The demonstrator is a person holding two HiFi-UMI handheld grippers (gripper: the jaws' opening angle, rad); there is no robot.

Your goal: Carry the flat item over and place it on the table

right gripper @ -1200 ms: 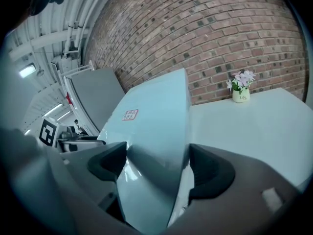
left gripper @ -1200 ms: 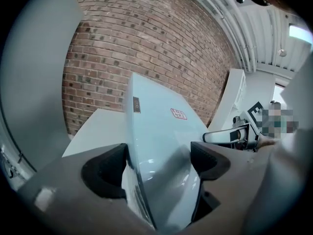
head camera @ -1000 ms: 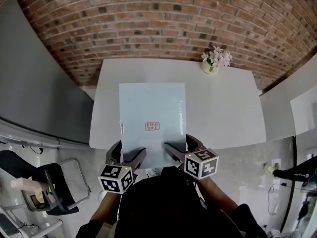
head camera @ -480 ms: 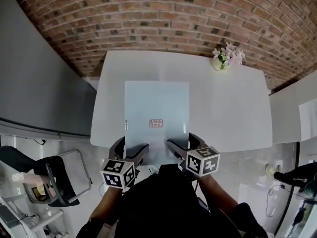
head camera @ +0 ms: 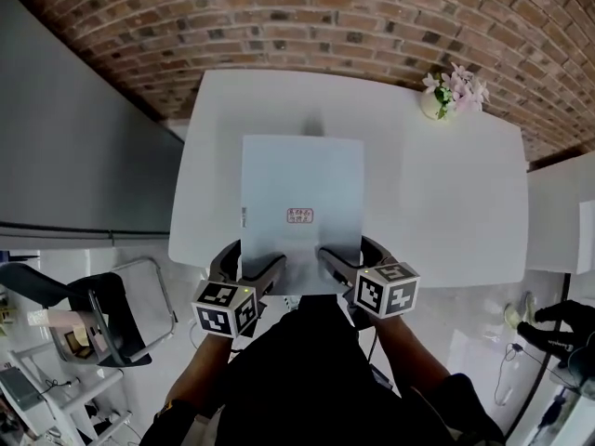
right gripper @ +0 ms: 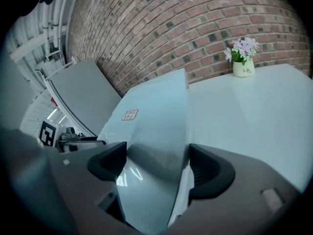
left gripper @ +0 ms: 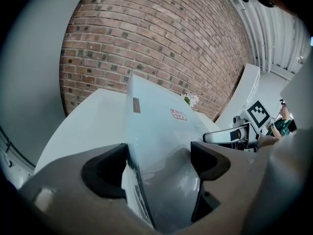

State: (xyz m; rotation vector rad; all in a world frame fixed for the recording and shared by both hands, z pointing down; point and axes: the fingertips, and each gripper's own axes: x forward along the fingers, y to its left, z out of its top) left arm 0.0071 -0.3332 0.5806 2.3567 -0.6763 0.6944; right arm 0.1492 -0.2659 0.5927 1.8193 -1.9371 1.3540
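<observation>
The flat item is a pale blue-white panel (head camera: 301, 203) with a small red stamp, held lengthwise over the white table (head camera: 446, 193). My left gripper (head camera: 251, 269) is shut on its near left edge and my right gripper (head camera: 346, 260) is shut on its near right edge. In the left gripper view the panel (left gripper: 156, 126) runs out between the jaws toward the brick surface. The right gripper view shows the panel (right gripper: 156, 116) the same way, above the table (right gripper: 244, 111). Whether the far end touches the table I cannot tell.
A small vase of pink flowers (head camera: 437, 100) stands at the table's far right corner. A grey board (head camera: 84, 137) leans at the left, with a folding chair (head camera: 112, 314) below it. Another white surface (head camera: 562, 212) lies to the right. Brick lies beyond the table.
The panel and both grippers have moved forward, so more of the panel now lies over the table. The vase has slid right in view. Both grips are unchanged.
</observation>
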